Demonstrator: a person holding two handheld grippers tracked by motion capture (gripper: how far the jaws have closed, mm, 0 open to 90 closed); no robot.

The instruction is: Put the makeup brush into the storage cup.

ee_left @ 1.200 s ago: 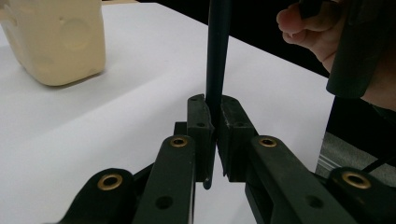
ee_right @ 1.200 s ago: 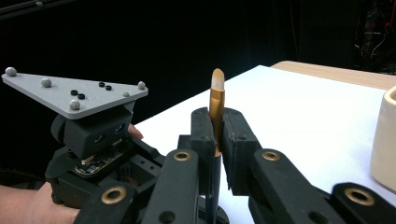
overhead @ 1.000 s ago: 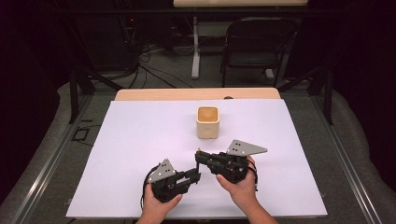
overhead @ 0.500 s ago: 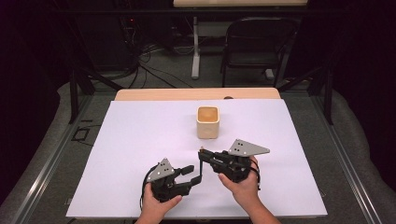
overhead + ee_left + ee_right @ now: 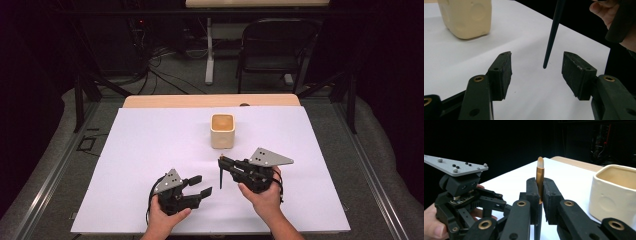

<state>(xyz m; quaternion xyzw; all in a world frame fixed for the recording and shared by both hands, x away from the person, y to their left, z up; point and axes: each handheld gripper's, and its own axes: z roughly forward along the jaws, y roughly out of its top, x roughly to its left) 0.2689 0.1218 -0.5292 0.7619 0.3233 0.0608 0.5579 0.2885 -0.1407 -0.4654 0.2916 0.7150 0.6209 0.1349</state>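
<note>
My right fingers [image 5: 221, 161] clench the brush [image 5: 220, 175] upright, handle down, the cup [image 5: 222, 130] at twelve o'clock; my left fingers [image 5: 199, 184] have just been opening, empty.

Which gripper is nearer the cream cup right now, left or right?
Right. The right gripper, shut on a brush, sits just in front of the cream cup; the left gripper, fingers open, is farther back and to the cup's left.

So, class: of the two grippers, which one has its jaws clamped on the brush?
The right gripper: its jaws pinch the brush upright. The left gripper has jaws spread, nothing between them.
</note>
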